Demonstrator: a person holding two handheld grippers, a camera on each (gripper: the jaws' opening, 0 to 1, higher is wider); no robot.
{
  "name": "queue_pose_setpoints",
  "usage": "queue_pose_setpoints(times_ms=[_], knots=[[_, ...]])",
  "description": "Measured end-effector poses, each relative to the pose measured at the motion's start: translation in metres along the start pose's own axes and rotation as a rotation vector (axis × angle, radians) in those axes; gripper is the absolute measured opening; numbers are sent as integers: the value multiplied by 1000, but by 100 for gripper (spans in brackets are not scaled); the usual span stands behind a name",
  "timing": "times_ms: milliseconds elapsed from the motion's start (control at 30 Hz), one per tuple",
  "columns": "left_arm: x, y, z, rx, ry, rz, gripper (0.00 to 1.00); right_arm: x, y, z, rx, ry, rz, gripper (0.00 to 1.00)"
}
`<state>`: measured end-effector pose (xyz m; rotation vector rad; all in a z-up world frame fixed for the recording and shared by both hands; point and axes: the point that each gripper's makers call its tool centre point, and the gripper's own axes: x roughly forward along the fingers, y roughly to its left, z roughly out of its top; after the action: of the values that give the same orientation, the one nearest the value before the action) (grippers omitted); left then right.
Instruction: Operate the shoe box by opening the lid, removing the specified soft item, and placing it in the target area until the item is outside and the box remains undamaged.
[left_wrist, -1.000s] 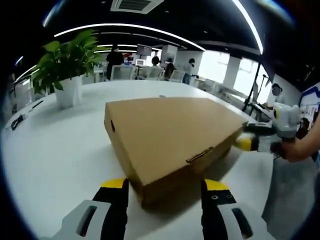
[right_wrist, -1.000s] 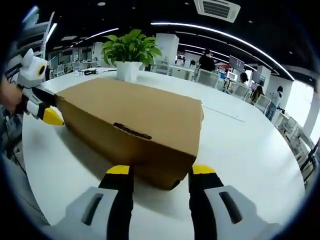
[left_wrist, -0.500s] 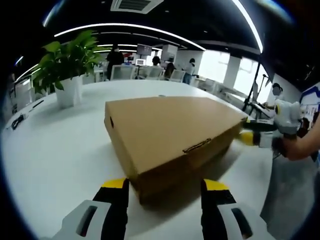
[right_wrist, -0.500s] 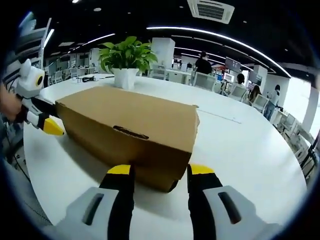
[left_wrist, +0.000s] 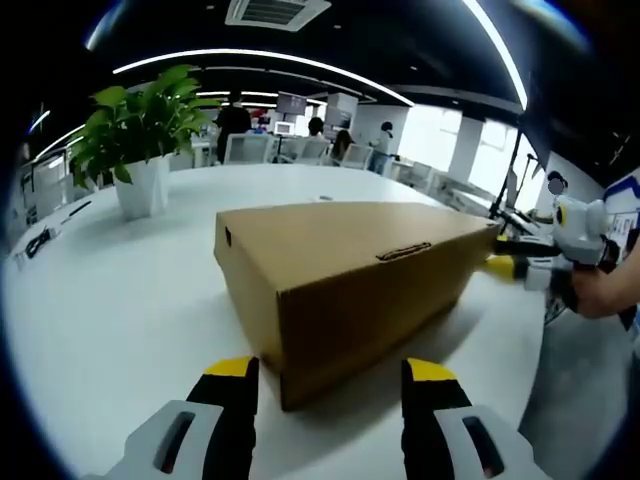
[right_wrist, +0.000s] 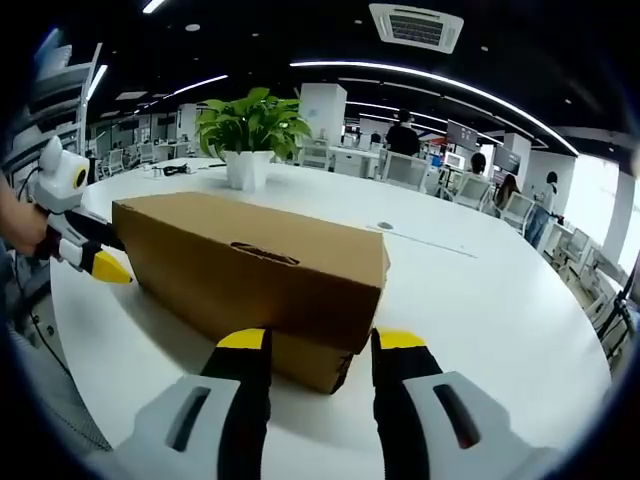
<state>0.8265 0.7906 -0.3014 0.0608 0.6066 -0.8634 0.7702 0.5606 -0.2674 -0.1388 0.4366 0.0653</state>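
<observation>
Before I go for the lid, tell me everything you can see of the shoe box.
The shoe box is plain brown cardboard, long and rectangular, lying flat on the white table with its lid shut. A small tab slot marks the lid's front face. No tears or dents show. One corner points between the left tongs; the right tongs flank the opposite corner, and whether they touch it cannot be told.

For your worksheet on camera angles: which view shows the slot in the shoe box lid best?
The right gripper view: the slot faces the camera, near the front edge of the cardboard shoe box, close behind the open right gripper. In the left gripper view the slot lies farther off and is seen edge-on.
</observation>
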Motion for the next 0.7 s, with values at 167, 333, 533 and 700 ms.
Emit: queue_pose_setpoints(times_ms=[167,333,533,700], knots=[[-4,-2,13,4,-29,2,58,-5,-1,10,-28,-27,-1,35],[-7,-2,20,9,-46,6,58,-8,-5,21,-34,-42,-7,34],[-13,-4,30,0,-67,15,58,-11,-7,42,-35,-76,-13,33],[-15,-1,35,-14,-80,29,57,-10,-11,55,-37,-97,-19,32]])
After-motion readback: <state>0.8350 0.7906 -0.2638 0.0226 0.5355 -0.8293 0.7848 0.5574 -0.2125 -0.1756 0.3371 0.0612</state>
